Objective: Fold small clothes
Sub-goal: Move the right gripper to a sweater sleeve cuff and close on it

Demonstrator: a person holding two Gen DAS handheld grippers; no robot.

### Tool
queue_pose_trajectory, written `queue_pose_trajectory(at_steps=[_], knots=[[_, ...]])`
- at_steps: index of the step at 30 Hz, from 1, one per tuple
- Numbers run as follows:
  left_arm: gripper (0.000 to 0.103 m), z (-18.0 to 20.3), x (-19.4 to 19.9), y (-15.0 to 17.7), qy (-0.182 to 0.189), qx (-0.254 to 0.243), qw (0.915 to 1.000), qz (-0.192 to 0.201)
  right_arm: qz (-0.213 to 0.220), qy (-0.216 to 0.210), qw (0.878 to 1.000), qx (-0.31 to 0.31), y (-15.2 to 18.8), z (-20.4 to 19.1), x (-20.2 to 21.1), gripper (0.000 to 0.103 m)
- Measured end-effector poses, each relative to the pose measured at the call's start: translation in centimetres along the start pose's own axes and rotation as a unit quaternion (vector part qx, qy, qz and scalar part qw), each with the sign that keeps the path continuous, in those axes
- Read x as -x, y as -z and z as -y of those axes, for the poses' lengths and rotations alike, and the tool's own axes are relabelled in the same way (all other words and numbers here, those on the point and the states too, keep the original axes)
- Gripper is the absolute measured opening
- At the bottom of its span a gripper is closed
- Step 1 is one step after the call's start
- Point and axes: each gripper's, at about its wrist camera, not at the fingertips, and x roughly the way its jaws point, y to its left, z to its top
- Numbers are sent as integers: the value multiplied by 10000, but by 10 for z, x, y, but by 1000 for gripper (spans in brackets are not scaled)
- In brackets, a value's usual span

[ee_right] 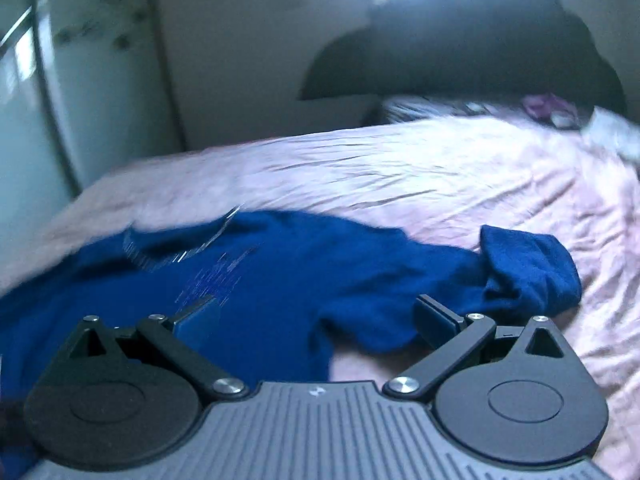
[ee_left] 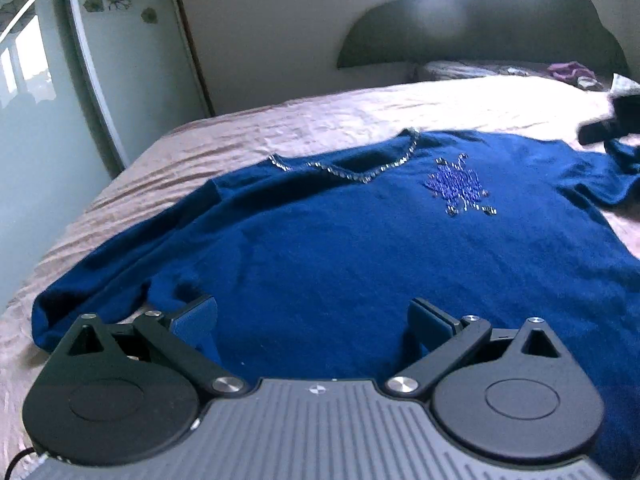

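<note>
Blue knit lay just ahead of both spread, empty grippers: the left gripper [ee_left: 312, 320] hovered over the sweater [ee_left: 340, 240], the right gripper [ee_right: 316, 320] near its bunched sleeve [ee_right: 528, 268], likely to flatten it on the bed [ee_right: 400, 168].

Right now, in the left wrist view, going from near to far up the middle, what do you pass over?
Left gripper, jaws open → blue sweater spread flat → its beaded neckline → pink bedspread → dark headboard against the wall.
</note>
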Motion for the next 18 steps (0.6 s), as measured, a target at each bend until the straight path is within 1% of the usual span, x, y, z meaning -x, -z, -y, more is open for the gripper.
queue_pose_trajectory(at_steps=[2, 4, 5, 6, 9, 11, 12, 13, 14, 15, 17, 18], knots=[[103, 1, -2, 1, -2, -11, 10000, -25, -295, 77, 9989, -360, -9, 18, -26, 103], [103, 0, -2, 2, 11, -9, 10000, -29, -672, 358, 9936, -831, -10, 37, -44, 103], [103, -1, -1, 2, 25, 6, 10000, -22, -853, 539, 9886, -1113, -7, 50, -48, 103], [103, -2, 0, 3, 33, 16, 10000, -20, -846, 582, 9860, -1311, -3, 61, -46, 103], [103, -3, -3, 4, 82, 30, 9999, -80, -424, 605, 9804, -1824, 10, 92, -15, 103], [103, -3, -6, 6, 127, 30, 9998, -136, -170, 739, 9726, -2196, 17, 115, 7, 103], [103, -3, -6, 7, 142, 38, 9998, -146, -63, 925, 9691, -2285, 19, 123, 17, 103], [103, -3, -7, 7, 146, 48, 9998, -149, 6, 1244, 9649, -2313, 20, 128, 26, 103], [103, -3, -7, 8, 153, 55, 9998, -150, 97, 1655, 9589, -2302, 19, 134, 34, 103], [103, -3, -7, 8, 166, 61, 9997, -149, 247, 1941, 9539, -2277, 20, 141, 45, 103], [103, -3, -8, 8, 184, 71, 9997, -161, 515, 2157, 9475, -2304, 17, 150, 59, 103], [103, -3, -8, 8, 191, 74, 9996, -174, 605, 2144, 9469, -2317, 16, 152, 64, 103]])
